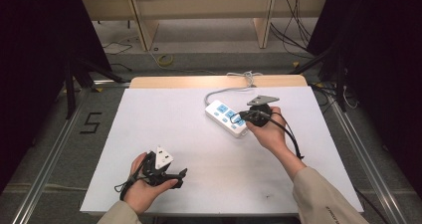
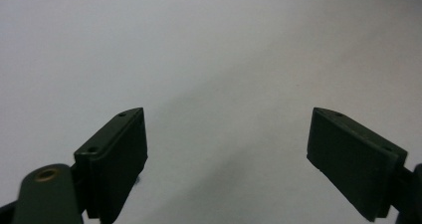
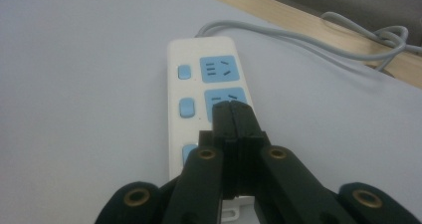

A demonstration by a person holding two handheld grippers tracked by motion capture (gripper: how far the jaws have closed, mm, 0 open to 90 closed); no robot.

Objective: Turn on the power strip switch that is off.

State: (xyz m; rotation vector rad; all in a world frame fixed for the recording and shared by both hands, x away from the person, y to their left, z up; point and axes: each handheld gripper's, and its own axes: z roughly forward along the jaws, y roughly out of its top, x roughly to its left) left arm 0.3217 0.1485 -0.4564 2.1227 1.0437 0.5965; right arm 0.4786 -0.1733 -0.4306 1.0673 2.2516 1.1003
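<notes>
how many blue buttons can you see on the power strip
3 on the power strip: far button, middle button, near one partly behind the shut right claw. More may be hidden.

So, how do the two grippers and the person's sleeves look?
Both grippers are black. The left gripper carries a white three-cornered plate, the right gripper a grey one. Each trails a black cable. The jaws end in flat dark pads, and the links have brass-coloured rivets. The sleeves are beige.

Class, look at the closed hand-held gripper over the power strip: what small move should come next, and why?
Probably ease the right hand-held gripper down and left onto a blue switch. Its jaws are shut, with their tips over the power strip beside that switch.
</notes>
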